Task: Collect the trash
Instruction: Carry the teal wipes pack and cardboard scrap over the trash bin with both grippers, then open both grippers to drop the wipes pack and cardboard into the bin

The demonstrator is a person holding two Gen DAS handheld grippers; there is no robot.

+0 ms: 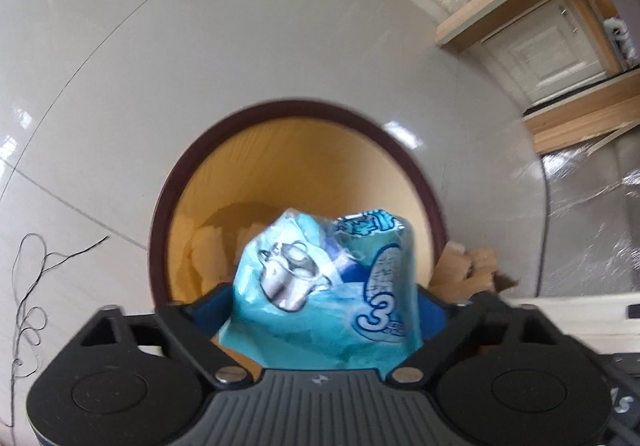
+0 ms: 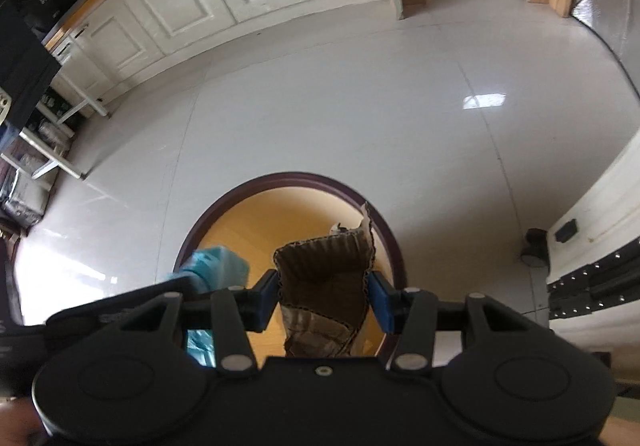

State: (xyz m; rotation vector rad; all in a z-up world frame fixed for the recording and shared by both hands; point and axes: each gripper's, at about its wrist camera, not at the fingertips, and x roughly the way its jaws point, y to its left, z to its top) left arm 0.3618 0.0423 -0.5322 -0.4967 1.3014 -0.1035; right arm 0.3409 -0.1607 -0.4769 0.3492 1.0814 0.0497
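I judge the task nearly done: my left gripper (image 1: 320, 298) pinches the blue wrapper (image 1: 324, 278) and my right gripper (image 2: 324, 298) pinches the cardboard piece (image 2: 324, 270), both held above the open bin (image 1: 160, 230), w/ only release left.

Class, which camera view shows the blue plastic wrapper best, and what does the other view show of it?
The left wrist view: the blue plastic wrapper fills the centre, held in the left gripper over the bin, its printing visible. The right wrist view shows only a crumpled blue edge, partly hidden.
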